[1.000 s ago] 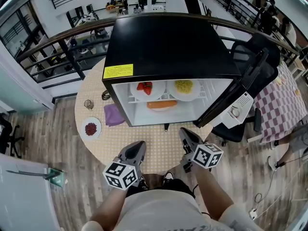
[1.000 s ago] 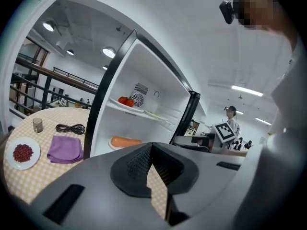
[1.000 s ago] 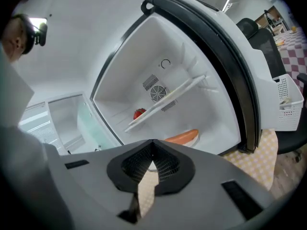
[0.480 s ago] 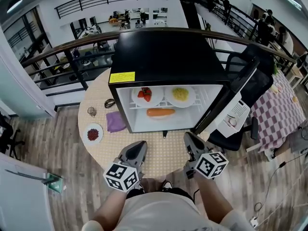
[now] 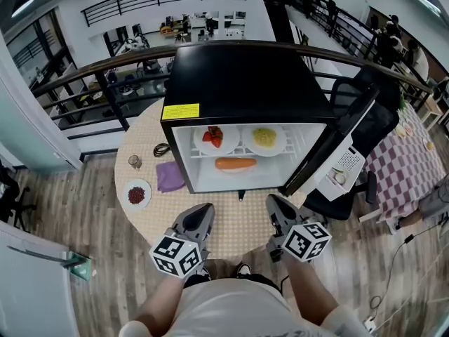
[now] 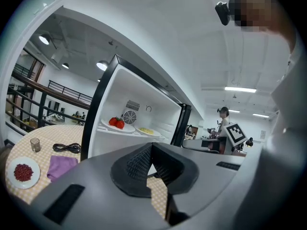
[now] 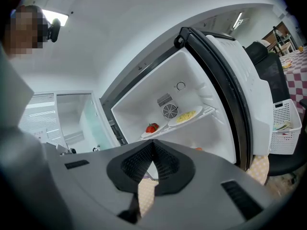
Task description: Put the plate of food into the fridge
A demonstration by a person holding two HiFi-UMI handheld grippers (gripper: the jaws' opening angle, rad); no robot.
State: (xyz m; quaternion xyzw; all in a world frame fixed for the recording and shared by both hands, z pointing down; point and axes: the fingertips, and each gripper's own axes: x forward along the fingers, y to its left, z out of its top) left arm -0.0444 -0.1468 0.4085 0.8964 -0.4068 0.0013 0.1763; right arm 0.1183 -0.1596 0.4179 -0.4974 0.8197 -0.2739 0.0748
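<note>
The black mini fridge [image 5: 245,76] stands on the round table [image 5: 231,220] with its door [image 5: 354,128] swung open to the right. On its upper shelf sit a plate of red food [image 5: 212,138] and a plate of yellow food [image 5: 264,138]. An orange item [image 5: 236,163] lies below them. Another plate of red food [image 5: 136,194] rests on the table left of the fridge. My left gripper [image 5: 200,216] and right gripper [image 5: 276,206] hover over the table's front edge, both shut and holding nothing. In the gripper views the left gripper [image 6: 151,147] and right gripper [image 7: 153,145] point at the fridge interior.
A purple cloth [image 5: 170,176], a small glass [image 5: 132,161] and a coiled cable [image 5: 162,149] lie left of the fridge. A black office chair [image 5: 368,118] stands behind the open door. A table with a checked cloth [image 5: 414,153] is at far right. A railing [image 5: 91,62] runs behind.
The head camera's view has shifted a little, so the fridge sits slightly lower and farther right. Both grippers stay shut near the table's front edge.
</note>
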